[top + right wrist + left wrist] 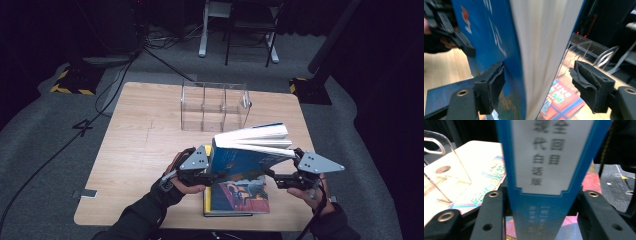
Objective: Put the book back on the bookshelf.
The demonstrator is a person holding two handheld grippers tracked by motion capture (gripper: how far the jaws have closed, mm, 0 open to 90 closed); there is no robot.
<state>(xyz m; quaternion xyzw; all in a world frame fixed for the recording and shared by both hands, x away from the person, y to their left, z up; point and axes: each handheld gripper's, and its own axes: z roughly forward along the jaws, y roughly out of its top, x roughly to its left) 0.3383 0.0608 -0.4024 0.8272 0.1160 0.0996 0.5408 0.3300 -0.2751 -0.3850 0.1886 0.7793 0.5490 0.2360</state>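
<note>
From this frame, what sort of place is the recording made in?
Probably a lab or recording studio, not a home: a lone wooden table on grey carpet, dark surroundings, cables trailing across the floor, and hazard-striped stand bases.

Left gripper (216,176) and right gripper (270,176) face each other near the table's front edge; right jaws stand apart.
</note>
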